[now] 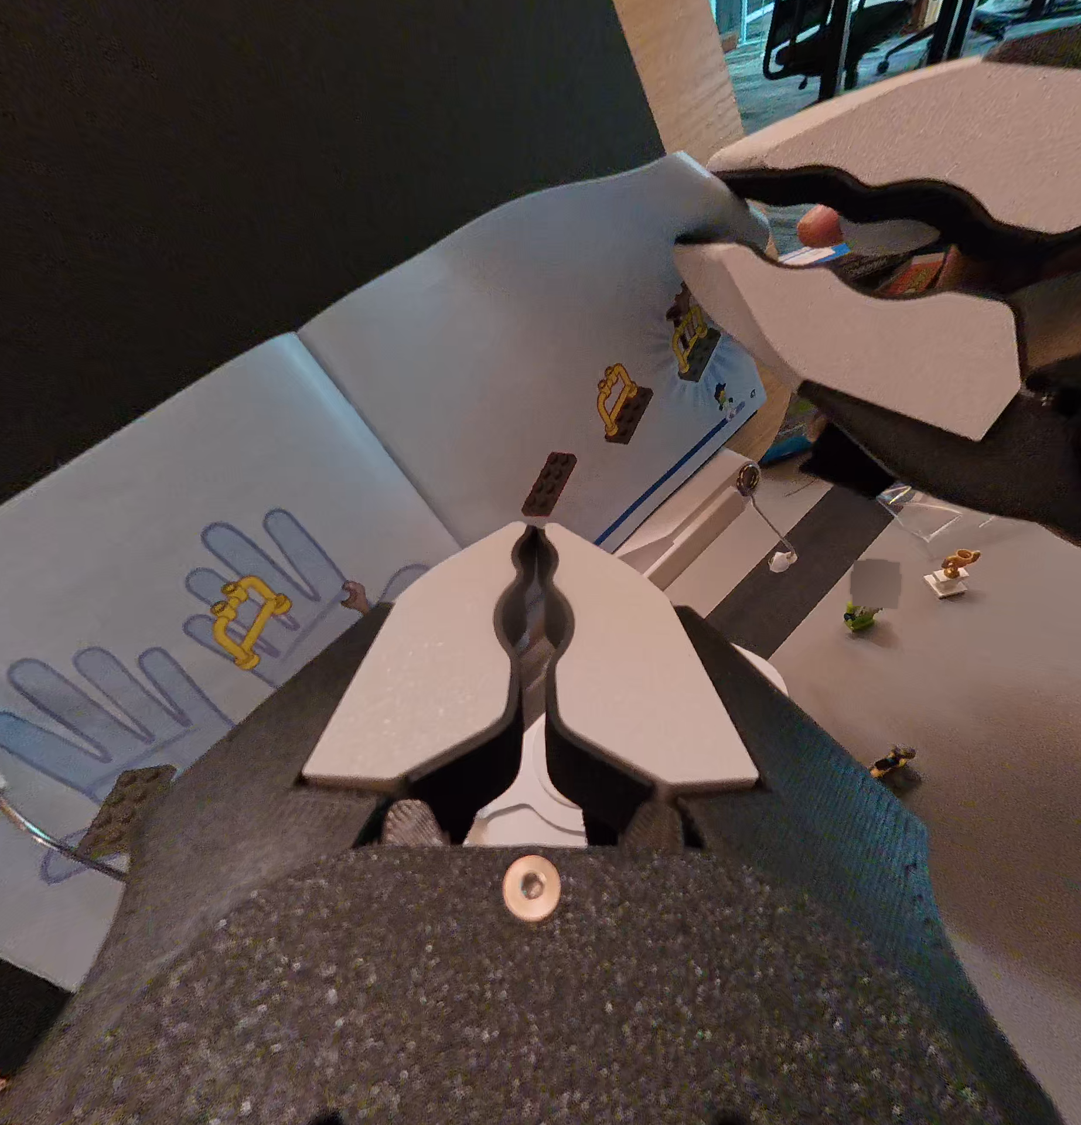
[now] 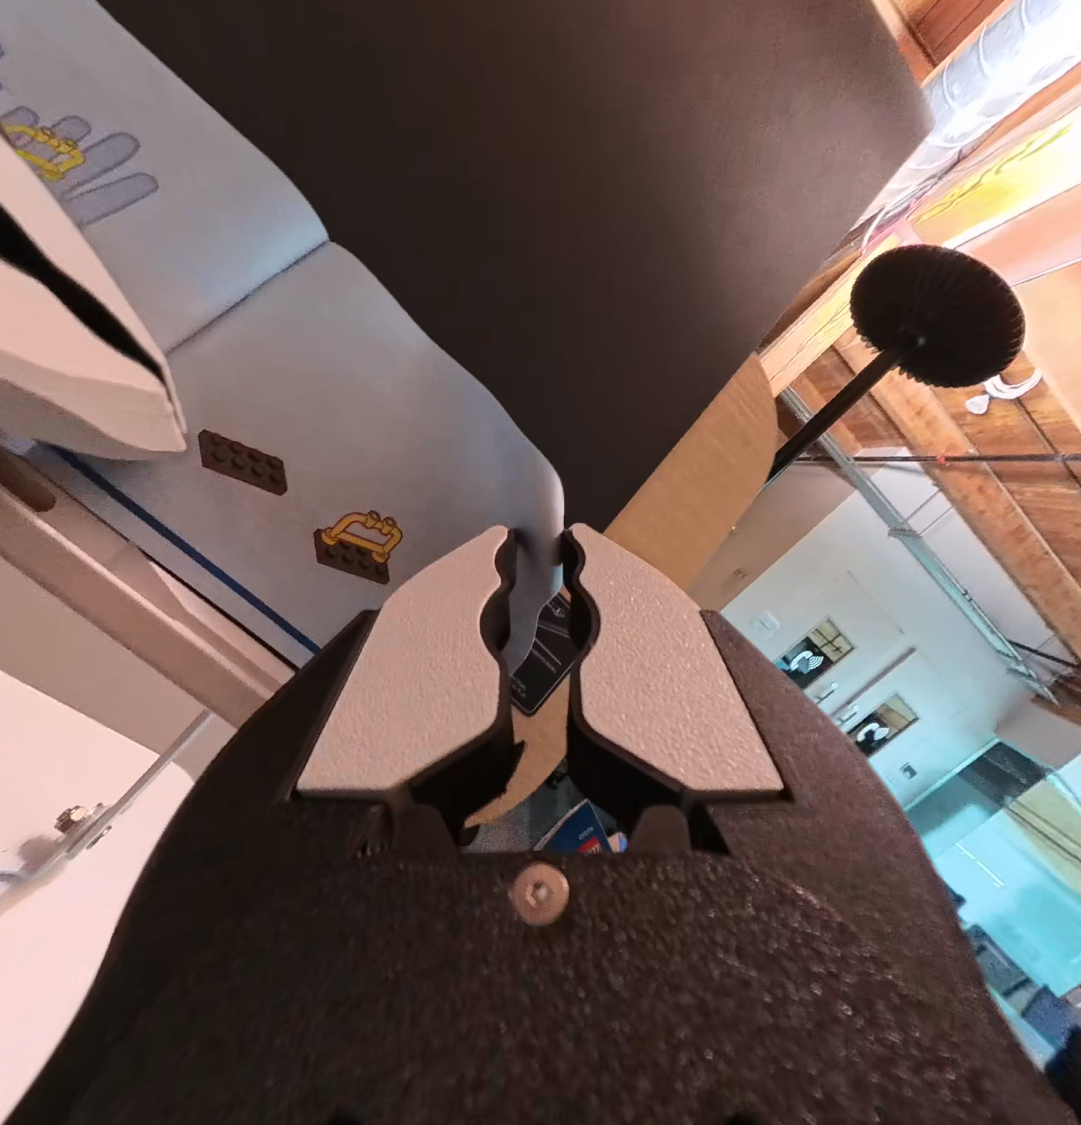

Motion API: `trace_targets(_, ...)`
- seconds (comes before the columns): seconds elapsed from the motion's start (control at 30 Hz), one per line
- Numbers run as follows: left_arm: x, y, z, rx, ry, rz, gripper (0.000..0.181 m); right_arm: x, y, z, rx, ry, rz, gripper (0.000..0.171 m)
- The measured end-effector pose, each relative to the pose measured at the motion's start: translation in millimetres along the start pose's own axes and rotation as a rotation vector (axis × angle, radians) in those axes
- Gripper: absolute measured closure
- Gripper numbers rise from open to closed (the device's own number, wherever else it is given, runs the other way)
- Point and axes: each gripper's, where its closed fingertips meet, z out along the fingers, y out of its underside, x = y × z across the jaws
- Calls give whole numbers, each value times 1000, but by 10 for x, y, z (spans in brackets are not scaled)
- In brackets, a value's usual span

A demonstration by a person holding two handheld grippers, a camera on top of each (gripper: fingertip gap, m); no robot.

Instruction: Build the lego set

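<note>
In the left wrist view, the left gripper [image 1: 535, 529] is seen with its jaws pressed together, nothing obviously pinched between the tips, parked just in front of the open instruction booklet [image 1: 233, 487]. The booklet's top corner is being pinched by the right gripper [image 1: 723, 207], so a page turn seems to be the step in hand. A few loose lego bits, like a small gold trophy piece [image 1: 955, 569], are left on the grey table [image 1: 982, 700], well apart from both tools. In the right wrist view, the right gripper [image 2: 538, 539] is clamped on the curled page edge [image 2: 541, 517]. The page is probably best peeled over slowly in an arc, with the spine pinned down by the left tool, so nothing gets torn or creased.
</note>
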Motion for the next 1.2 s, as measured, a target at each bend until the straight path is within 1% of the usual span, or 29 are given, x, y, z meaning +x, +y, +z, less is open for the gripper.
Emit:
trace_targets(0.17,18,-115,12,27,5,5,181,-12,-17,-50,40,30,-97,159)
trace_targets(0.3,111,-403,36,119,48,68,180,-21,9,-53,46,19,-94,163)
trace_targets(0.43,173,-576,159,103,62,130,177,0,-17,-80,64,17,-99,165)
trace_targets(0.63,104,-608,327,32,35,82,181,-62,-21,-136,84,-11,-137,165)
trace_targets(0.8,95,-599,370,7,20,64,181,-102,-48,-179,106,-4,-186,165)
trace_targets(0.97,101,-597,364,7,33,40,181,-108,-48,-209,117,-6,-187,163)
trace_targets(1.1,139,-580,348,12,40,47,181,-99,-38,-161,94,-45,-144,154)
trace_targets(1.2,189,-580,312,20,46,51,181,-62,8,-71,57,-79,-91,152)
